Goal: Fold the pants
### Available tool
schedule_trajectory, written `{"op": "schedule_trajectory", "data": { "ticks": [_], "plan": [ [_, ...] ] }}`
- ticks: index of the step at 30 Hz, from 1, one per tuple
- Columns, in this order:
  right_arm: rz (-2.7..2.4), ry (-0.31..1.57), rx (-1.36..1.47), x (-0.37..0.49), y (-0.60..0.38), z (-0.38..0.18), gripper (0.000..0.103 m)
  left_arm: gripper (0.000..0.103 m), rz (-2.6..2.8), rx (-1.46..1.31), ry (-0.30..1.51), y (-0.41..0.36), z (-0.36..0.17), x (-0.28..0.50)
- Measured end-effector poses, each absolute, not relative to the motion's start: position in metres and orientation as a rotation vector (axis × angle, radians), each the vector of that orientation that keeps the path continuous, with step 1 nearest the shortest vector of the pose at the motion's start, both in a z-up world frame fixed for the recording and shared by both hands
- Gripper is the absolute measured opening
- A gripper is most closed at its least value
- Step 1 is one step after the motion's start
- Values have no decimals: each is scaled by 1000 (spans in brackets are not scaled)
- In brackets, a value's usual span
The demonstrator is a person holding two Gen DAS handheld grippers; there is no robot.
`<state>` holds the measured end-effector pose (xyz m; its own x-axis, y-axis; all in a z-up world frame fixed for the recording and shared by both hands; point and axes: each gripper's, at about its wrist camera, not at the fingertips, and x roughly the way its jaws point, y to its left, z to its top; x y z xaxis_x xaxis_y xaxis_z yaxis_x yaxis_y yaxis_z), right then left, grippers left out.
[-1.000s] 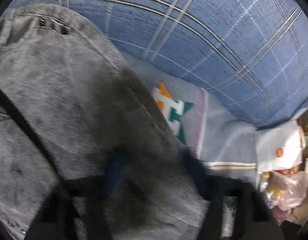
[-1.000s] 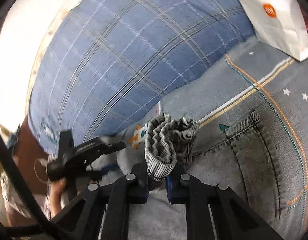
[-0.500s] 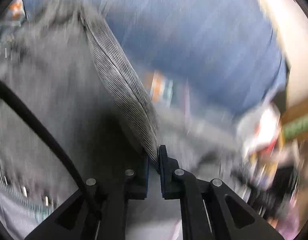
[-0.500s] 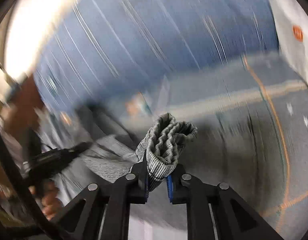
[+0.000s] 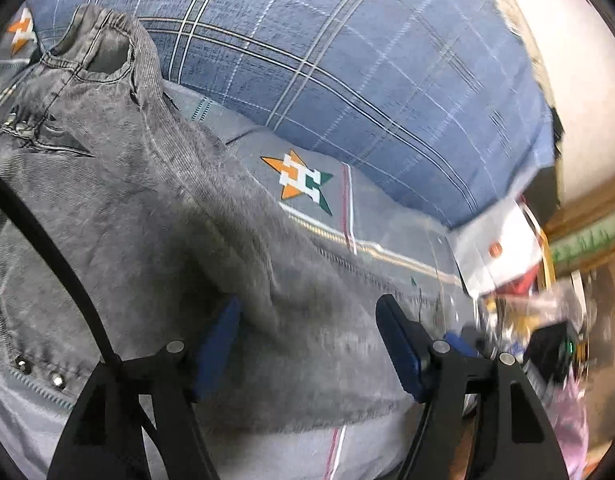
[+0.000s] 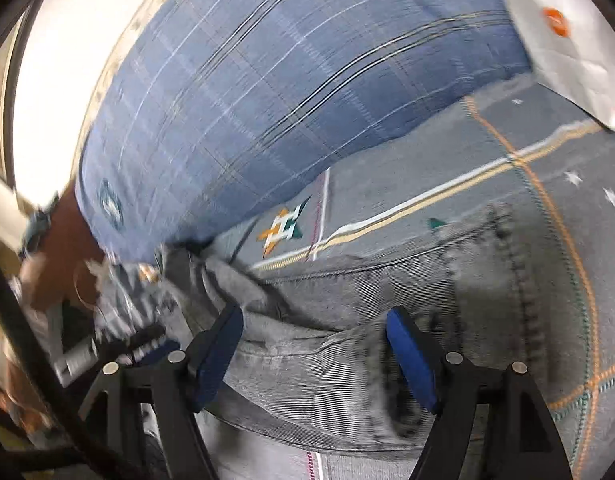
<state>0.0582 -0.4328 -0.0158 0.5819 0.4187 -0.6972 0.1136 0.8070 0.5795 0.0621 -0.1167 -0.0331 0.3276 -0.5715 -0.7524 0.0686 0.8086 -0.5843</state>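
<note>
Left wrist view: the left gripper (image 5: 309,344) stands wide open at the bottom of the frame, its two blue-padded fingers (image 5: 399,350) spread apart with nothing clamped between them; grey fabric lies in the gap under them. The grey pants (image 5: 147,208) fill the left and centre of the frame, running from the waistband with its elastic edge at the upper left down to a hem edge at the lower centre, where metal studs (image 5: 39,372) show at the lower left. The pants lie on a grey bedspread (image 5: 371,208) printed with an orange, white and green star emblem (image 5: 303,180) at frame centre. A blue plaid pillow (image 5: 347,60) spans the top of the frame, touching the bedspread along its lower edge. A white paper bag (image 5: 495,248) with an orange mark sits at the right, blurred, among cluttered items too indistinct to name. Right wrist view: the right gripper (image 6: 313,350) is likewise spread wide and holds nothing, its fingers (image 6: 411,356) straddling a folded layer of the pants (image 6: 347,320) in the lower centre. The bedspread (image 6: 407,184) with its emblem (image 6: 283,230) occupies the centre and right, the pillow (image 6: 267,100) the upper centre, the bag (image 6: 567,40) the upper right.
</note>
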Motion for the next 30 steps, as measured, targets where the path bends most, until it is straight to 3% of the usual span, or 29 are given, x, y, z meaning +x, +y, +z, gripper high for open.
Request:
{"op": "schedule_trajectory", "data": {
  "ticks": [4,7,10,16,19,27,29,30],
  "plan": [
    [55,1054,532,62,-422,-34,64,71,-335,-400,1347,-137,-66,83],
    [115,1071,532,49,-421,-38,45,71,-334,-385,1367,-128,-77,68],
    [199,1128,471,32,-416,-51,34,71,-376,-385,1379,-117,-89,43],
    [310,1125,460,5,-420,-50,33,71,-436,-505,1373,-99,-76,37],
    [353,1093,408,-3,-401,-38,18,72,-489,-513,1359,-118,-58,49],
    [448,1201,286,-36,-379,-51,18,72,-438,-415,1491,-158,-84,68],
    [431,1160,384,-47,-399,-46,25,69,-432,-472,1475,-153,-89,69],
    [431,1128,458,-54,-413,-43,29,63,-423,-478,1458,-151,-87,68]
  ]
}}
